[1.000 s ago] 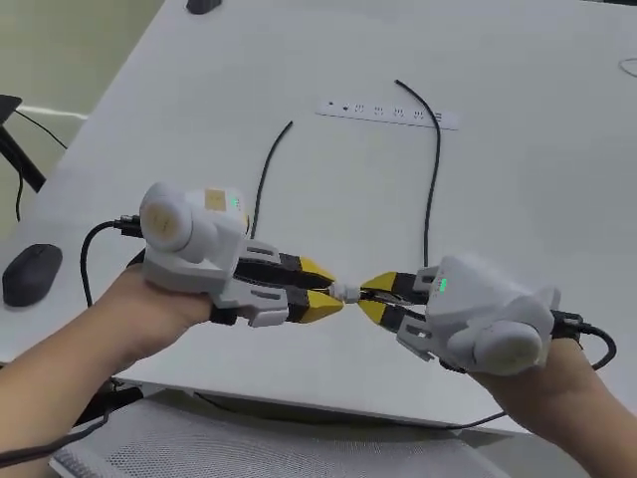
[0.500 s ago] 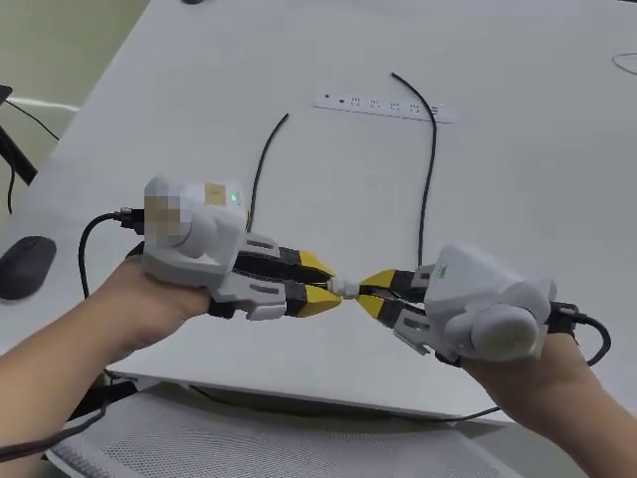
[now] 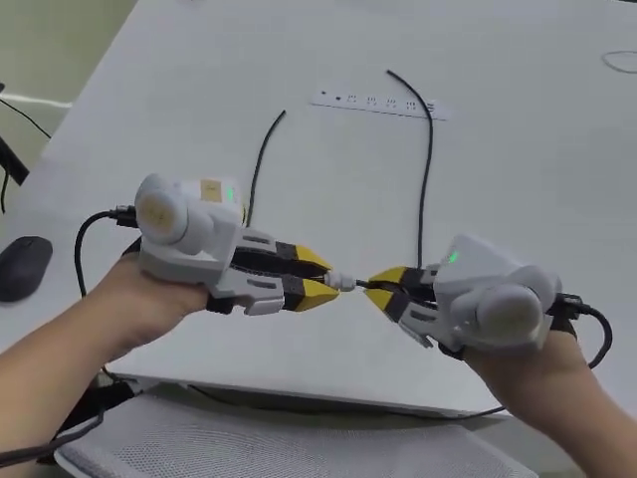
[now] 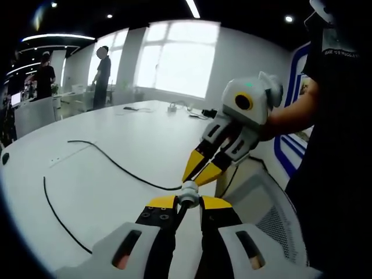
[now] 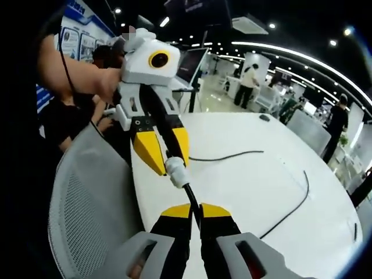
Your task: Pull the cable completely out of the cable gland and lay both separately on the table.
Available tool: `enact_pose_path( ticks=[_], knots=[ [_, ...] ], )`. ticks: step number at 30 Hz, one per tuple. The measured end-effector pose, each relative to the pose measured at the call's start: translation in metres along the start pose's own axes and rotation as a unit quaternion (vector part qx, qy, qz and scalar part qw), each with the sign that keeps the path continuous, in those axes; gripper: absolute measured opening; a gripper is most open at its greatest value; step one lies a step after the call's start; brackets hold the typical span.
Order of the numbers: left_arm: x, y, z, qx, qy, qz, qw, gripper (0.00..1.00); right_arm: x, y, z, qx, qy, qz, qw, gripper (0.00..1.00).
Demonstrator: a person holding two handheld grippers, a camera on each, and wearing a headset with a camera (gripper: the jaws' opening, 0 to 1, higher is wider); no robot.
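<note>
white left gripper (image 3: 332, 280) (yellow jaws)

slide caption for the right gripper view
Right gripper shut on a black cable running into a white cable gland held by the left gripper, above the table.

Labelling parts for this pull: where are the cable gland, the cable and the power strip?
cable gland (image 5: 176, 170), right gripper view, white body.
cable (image 5: 190, 195), right gripper view, black stretch below gland.
power strip (image 3: 378, 103), head view, middle.

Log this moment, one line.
left tool shut on gland | right tool shut on cable | cable not yet out | held above table
</note>
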State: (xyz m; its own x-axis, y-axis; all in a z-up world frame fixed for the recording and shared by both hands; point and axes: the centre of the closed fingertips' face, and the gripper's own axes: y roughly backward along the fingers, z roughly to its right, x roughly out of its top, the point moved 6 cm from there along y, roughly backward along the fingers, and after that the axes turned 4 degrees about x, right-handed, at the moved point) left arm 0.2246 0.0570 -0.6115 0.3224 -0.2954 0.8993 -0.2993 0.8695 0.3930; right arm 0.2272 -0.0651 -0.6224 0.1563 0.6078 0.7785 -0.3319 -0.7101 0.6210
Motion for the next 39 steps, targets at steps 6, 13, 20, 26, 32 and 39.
enact_pose_path(
  ticks=[6,13,20,26,32,39],
  knots=[
    [-0.001,0.009,-0.005,-0.002,0.009,0.001,1.0000,0.15,-0.006,-0.003,0.004,-0.024,-0.064,-0.007,0.9977,0.00],
    [-0.003,0.013,-0.005,-0.004,0.010,-0.001,0.9999,0.15,-0.016,-0.006,0.004,-0.038,-0.103,-0.020,0.9938,0.00],
    [-0.005,0.017,-0.004,-0.002,0.018,0.004,0.9998,0.15,-0.035,-0.003,0.009,-0.063,-0.167,-0.044,0.9830,0.00],
    [-0.004,0.018,-0.002,-0.004,0.020,0.007,0.9998,0.15,-0.050,0.002,0.014,-0.080,-0.187,-0.061,0.9772,0.00],
    [-0.005,0.016,-0.005,-0.001,0.022,0.007,0.9997,0.15,-0.049,0.004,0.010,-0.079,-0.164,-0.062,0.9814,0.00],
    [-0.004,0.017,-0.008,0.001,0.025,0.008,0.9997,0.15,-0.042,0.011,0.003,-0.087,-0.134,-0.062,0.9853,0.03]
  ],
)
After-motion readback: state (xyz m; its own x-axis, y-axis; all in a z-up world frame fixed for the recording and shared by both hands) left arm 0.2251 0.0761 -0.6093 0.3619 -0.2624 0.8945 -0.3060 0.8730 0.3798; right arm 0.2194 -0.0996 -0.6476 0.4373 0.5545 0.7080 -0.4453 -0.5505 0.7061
